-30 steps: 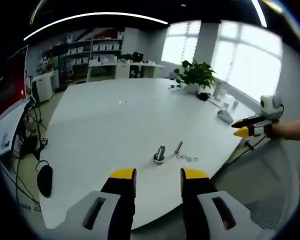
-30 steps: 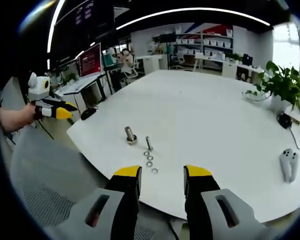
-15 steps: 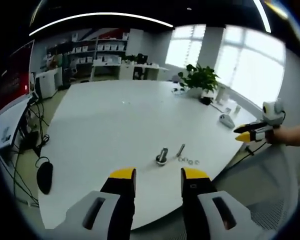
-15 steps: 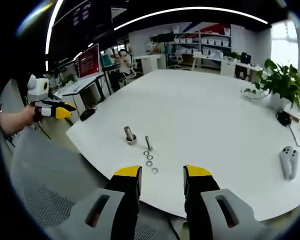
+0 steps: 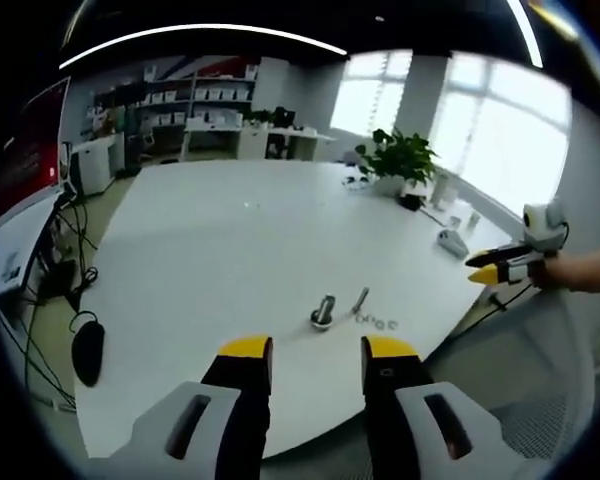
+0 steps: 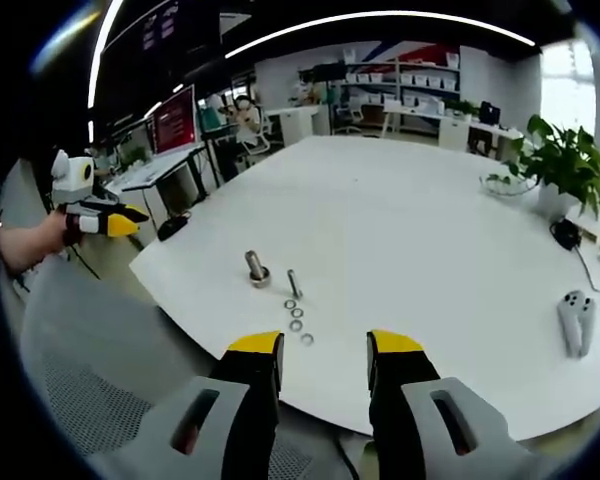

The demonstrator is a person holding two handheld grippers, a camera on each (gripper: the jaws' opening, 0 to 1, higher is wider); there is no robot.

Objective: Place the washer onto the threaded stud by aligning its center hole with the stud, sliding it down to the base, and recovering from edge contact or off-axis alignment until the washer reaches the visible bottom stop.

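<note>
A short metal stud on a round base [image 5: 323,312] [image 6: 256,269] stands upright near the near edge of a white table [image 5: 230,250] [image 6: 410,230]. Beside it stands a thin bolt [image 5: 360,299] [image 6: 293,284]. Three small washers [image 5: 376,321] [image 6: 296,323] lie in a row next to the bolt. My left gripper [image 5: 315,350] is open and empty, held off the table edge short of the stud. My right gripper [image 6: 322,345] is open and empty too, just short of the washers. Each gripper appears at the side of the other's view, the right gripper [image 5: 496,265] and the left gripper [image 6: 102,222], held by a hand.
A potted plant [image 5: 395,155] [image 6: 565,165] and a white controller [image 5: 448,238] [image 6: 575,325] sit on the table's far side. A dark mouse [image 5: 87,352] lies on a side desk with cables. A mesh chair [image 6: 90,390] stands below the table edge. Shelves line the back wall.
Both views have shifted slightly as the hands drifted. The stud, bolt and washers lie where they were. Both grippers stay open.
</note>
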